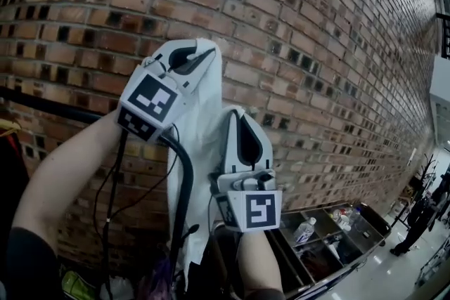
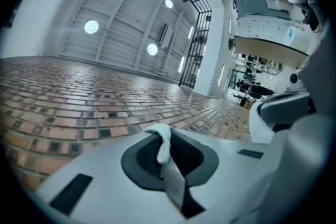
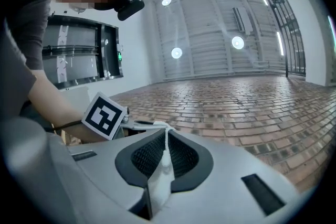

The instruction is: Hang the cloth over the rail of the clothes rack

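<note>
Step in hand: carrying the cloth up to the rack; it is not yet over the rail.

- Left hand-held gripper (image 1: 188,58): jaws closed to a narrow slit, pinching an edge of the white cloth (image 1: 205,144). In the left gripper view a small roll of fabric (image 2: 164,145) sticks up out of the pads.
- Right hand-held gripper (image 1: 243,126): jaws likewise nearly together on a second part of the same edge. The fold (image 3: 160,176) is seen clamped between its ribbed pads.
- Both grippers point upward in front of the brick wall (image 1: 316,46), the left one higher and just beside the right. The short span of cloth between them is bunched, not taut. The rest hangs free below them, down past the lower frame edge.
- Dark rail (image 1: 42,103): runs along the wall at the left of the head view, lower than both grippers. Judged to be the rack's rail. The cloth is apart from it.

Next move, as judged: spread the two grippers to open the held edge, carry it left and across above the rail, then lower so the fabric drapes on both sides. Release only once the weight sits on the rail.

Risk: bunched cloth may slide off one side.
</note>
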### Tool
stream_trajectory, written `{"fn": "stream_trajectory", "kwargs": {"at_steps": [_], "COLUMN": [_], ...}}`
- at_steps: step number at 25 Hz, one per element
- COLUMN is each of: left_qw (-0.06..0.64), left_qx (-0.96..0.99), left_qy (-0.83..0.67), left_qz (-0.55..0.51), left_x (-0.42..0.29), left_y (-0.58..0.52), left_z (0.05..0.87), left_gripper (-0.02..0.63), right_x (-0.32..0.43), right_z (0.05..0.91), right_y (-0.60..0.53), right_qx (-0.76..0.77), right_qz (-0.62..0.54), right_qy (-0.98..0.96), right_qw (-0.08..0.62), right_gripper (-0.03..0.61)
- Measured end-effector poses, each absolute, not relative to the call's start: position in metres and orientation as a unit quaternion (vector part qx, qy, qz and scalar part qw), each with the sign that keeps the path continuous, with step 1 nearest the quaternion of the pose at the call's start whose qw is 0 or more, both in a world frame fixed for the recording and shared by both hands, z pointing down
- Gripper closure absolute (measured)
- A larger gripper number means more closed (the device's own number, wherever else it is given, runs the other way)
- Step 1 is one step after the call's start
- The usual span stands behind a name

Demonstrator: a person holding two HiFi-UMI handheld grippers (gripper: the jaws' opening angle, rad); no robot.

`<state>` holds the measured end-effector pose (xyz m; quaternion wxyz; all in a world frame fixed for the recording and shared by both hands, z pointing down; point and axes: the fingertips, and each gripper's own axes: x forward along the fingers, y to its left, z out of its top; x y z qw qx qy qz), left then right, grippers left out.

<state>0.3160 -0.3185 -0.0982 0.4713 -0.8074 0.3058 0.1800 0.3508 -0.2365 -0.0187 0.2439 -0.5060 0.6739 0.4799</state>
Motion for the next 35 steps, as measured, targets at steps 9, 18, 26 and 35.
{"fn": "stream_trajectory", "kwargs": {"at_steps": [9, 18, 26, 35], "left_qw": [0.422, 0.440, 0.507, 0.581], "left_qx": [-0.771, -0.753, -0.724, -0.650], "left_qy": [0.445, 0.480, 0.456, 0.481], "left_qz": [0.173, 0.090, 0.103, 0.091], "left_x": [0.124, -0.002, -0.028, -0.036], "left_y": [-0.370, -0.394, -0.385, -0.369], "left_z": [-0.123, -0.105, -0.105, -0.110], "left_gripper": [0.588, 0.588, 0.584, 0.583], "right_x": [0.242, 0.198, 0.195, 0.158], "right_z": [-0.021, -0.013, -0.013, 0.013], "right_y": [-0.220, -0.241, -0.256, -0.263], "right_qx": [-0.460, -0.491, -0.501, -0.516], "right_qz": [0.505, 0.482, 0.481, 0.580], "right_qy": [0.687, 0.673, 0.673, 0.607], "right_qw": [0.248, 0.273, 0.254, 0.168], "right_gripper": [0.532, 0.531, 0.531, 0.531]}}
